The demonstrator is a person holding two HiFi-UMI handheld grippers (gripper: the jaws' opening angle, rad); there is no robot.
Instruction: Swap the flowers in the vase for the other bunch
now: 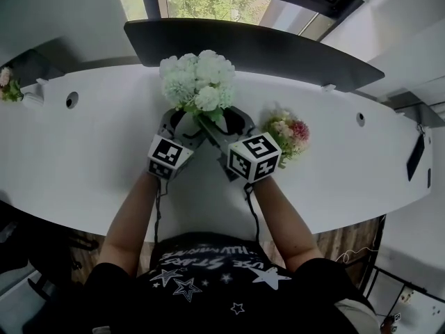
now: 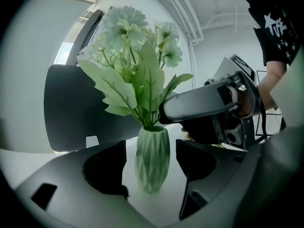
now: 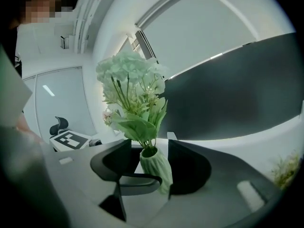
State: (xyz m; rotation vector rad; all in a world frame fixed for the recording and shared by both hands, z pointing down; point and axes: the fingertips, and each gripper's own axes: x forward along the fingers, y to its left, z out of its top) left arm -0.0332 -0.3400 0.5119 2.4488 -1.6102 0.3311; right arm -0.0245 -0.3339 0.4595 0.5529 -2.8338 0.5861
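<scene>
left gripper (image 1: 177,125): jaws wide, straddling vase, gaps both sides, nothing gripped.
right gripper (image 1: 228,125): jaws apart round vase from other side, no clear squeeze.
vase (image 2: 152,161): pale green, ribbed, upright on white table (image 1: 83,158), long axis vertical.
white flowers (image 1: 198,78): in vase, stems pointing up.
pink bunch (image 1: 286,132): on table, right of grippers.
views: vase body plain in gripper views, hidden under blooms in head view.

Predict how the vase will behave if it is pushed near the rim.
The vase is narrow with a small foot, and the bunch spreads tall and wide above it, so it probably tips easily. Its faceted wall looks rigid, perhaps fragile.
</scene>
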